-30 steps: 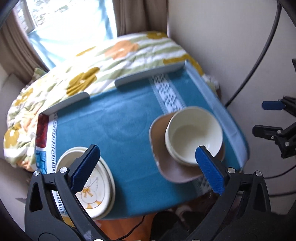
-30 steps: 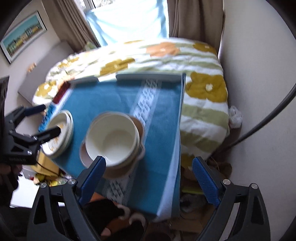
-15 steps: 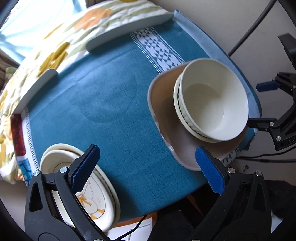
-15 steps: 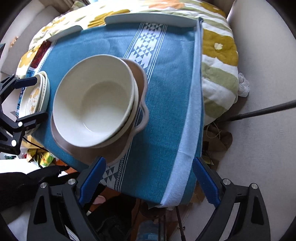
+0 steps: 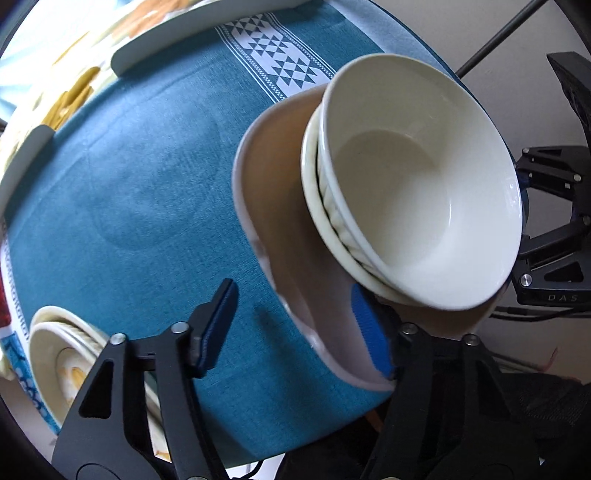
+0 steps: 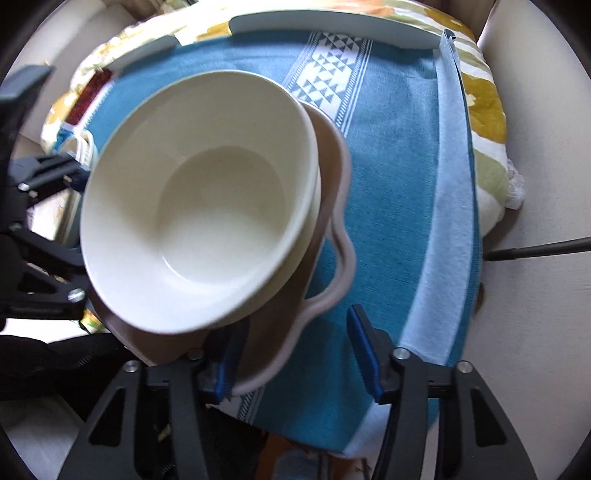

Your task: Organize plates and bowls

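A stack of white bowls [image 5: 413, 177] sits on a brown plate [image 5: 291, 221] near the front right edge of the table; both also show in the right wrist view, the bowls [image 6: 207, 199] on the plate [image 6: 325, 229]. My left gripper [image 5: 295, 328] is open, its jaws on either side of the plate's near rim. My right gripper [image 6: 295, 350] is open and straddles the plate's lobed rim from the other side. A stack of cream plates with a duck print [image 5: 70, 369] lies at the front left.
The table wears a blue cloth [image 5: 147, 184] with a white patterned stripe [image 5: 280, 62]. Grey bars [image 6: 332, 26] edge its far side. A floral quilt [image 6: 484, 96] lies beyond. A black cable [image 6: 535, 251] runs along the wall on the right.
Both grippers have moved down and in toward the brown plate, and their jaws have narrowed around its rim. The bowls and plates have not moved.
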Action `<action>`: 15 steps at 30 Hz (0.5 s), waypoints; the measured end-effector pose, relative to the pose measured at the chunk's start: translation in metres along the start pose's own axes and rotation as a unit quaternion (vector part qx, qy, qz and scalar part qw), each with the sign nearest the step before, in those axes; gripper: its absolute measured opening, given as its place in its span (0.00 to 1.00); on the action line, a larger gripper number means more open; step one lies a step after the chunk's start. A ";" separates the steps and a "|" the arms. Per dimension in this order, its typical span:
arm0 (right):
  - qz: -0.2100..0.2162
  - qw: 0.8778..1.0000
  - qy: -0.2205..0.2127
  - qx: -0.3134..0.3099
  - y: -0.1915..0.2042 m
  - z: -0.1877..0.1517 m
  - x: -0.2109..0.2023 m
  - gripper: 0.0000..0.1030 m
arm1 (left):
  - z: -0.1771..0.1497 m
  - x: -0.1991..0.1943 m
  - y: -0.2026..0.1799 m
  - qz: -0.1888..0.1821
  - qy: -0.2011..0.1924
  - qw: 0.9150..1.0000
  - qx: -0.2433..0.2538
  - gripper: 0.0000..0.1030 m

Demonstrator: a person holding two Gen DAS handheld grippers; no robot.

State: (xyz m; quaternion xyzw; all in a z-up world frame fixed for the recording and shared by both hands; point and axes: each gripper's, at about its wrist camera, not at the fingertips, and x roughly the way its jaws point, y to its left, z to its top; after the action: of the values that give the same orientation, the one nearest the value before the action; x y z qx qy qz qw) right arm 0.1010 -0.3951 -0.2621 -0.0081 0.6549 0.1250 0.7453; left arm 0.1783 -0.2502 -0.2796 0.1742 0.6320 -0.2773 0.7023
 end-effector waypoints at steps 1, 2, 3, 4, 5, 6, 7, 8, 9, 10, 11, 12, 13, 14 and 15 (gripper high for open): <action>0.003 1.000 -0.006 -0.002 0.000 -0.002 0.001 0.43 | 0.000 0.002 -0.001 -0.003 -0.001 1.000 -0.002 0.49; 0.006 1.000 -0.012 -0.006 0.001 -0.003 0.002 0.40 | -0.001 0.004 -0.002 -0.007 -0.003 1.000 -0.002 0.46; 0.009 1.000 -0.017 -0.011 0.003 -0.004 0.004 0.35 | -0.001 0.005 -0.004 -0.011 -0.005 1.000 -0.002 0.42; 0.015 1.000 -0.020 -0.013 0.007 -0.002 0.006 0.33 | -0.001 0.007 -0.006 -0.015 -0.007 1.000 0.000 0.40; 0.021 0.999 -0.022 -0.015 0.008 -0.004 0.008 0.31 | -0.002 0.008 -0.009 -0.018 -0.009 1.000 0.002 0.35; 0.027 0.999 -0.024 -0.013 0.007 -0.004 0.010 0.30 | -0.003 0.009 -0.012 -0.019 -0.011 1.000 0.005 0.33; 0.033 0.999 -0.027 -0.010 0.006 -0.004 0.011 0.29 | -0.003 0.010 -0.015 -0.017 -0.013 1.000 0.008 0.32; 0.033 0.999 -0.032 -0.013 0.007 -0.004 0.010 0.27 | -0.004 0.010 -0.018 -0.012 -0.018 1.000 0.014 0.31; 0.035 0.999 -0.035 -0.019 0.007 -0.004 0.009 0.25 | -0.005 0.010 -0.021 -0.007 -0.022 1.000 0.019 0.30; 0.039 0.998 -0.037 -0.024 0.009 -0.006 0.009 0.23 | -0.006 0.010 -0.024 -0.003 -0.027 0.999 0.024 0.29; 0.046 0.998 -0.039 -0.028 0.011 -0.005 0.006 0.18 | -0.007 0.010 -0.027 -0.003 -0.031 0.999 0.027 0.25; 0.046 0.998 -0.041 -0.034 0.009 -0.004 0.007 0.18 | -0.007 0.010 -0.029 0.001 -0.035 0.999 0.027 0.25; 0.041 0.997 -0.043 -0.042 0.010 -0.004 0.006 0.18 | -0.008 0.009 -0.030 0.004 -0.038 0.999 0.026 0.25; 0.037 0.997 -0.045 -0.049 0.010 -0.002 0.005 0.18 | -0.009 0.009 -0.031 0.007 -0.042 0.999 0.025 0.25; 0.035 0.997 -0.047 -0.053 0.012 -0.002 0.005 0.18 | -0.011 0.008 -0.033 0.011 -0.045 0.999 0.024 0.25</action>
State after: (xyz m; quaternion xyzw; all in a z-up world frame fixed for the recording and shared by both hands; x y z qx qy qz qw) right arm 0.0976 -0.3828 -0.2652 -0.0185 0.6116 0.1854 0.7689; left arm 0.1504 -0.2708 -0.2853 0.1853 0.5908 -0.2921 0.7289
